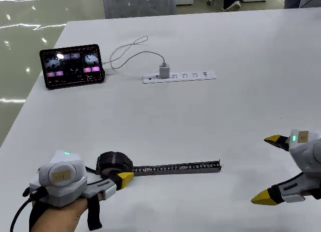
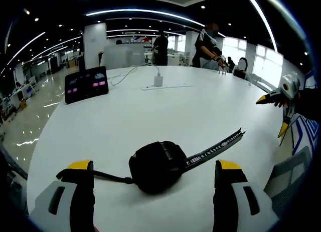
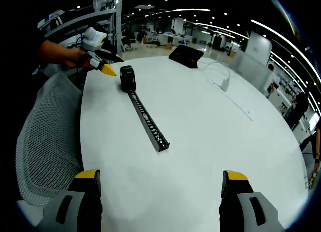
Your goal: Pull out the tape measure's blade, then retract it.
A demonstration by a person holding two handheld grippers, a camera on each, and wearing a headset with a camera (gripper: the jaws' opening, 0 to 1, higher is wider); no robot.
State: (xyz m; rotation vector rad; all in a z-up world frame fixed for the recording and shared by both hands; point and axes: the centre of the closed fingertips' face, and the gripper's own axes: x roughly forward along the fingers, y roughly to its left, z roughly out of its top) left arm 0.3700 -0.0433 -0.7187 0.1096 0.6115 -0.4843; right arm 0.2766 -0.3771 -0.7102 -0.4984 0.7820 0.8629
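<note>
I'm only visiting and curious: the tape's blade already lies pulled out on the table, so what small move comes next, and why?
Probably close the left gripper on the tape measure case: it sits between that gripper's open jaws, not yet held. The blade lies extended on the table and the right gripper hangs open, away from it, so steadying the case seems the first step toward retracting.

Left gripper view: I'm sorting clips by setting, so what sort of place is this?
Probably an open-plan office or lab: long ceiling strip lights, people standing behind a big white table, and a mesh chair beside it.
</note>
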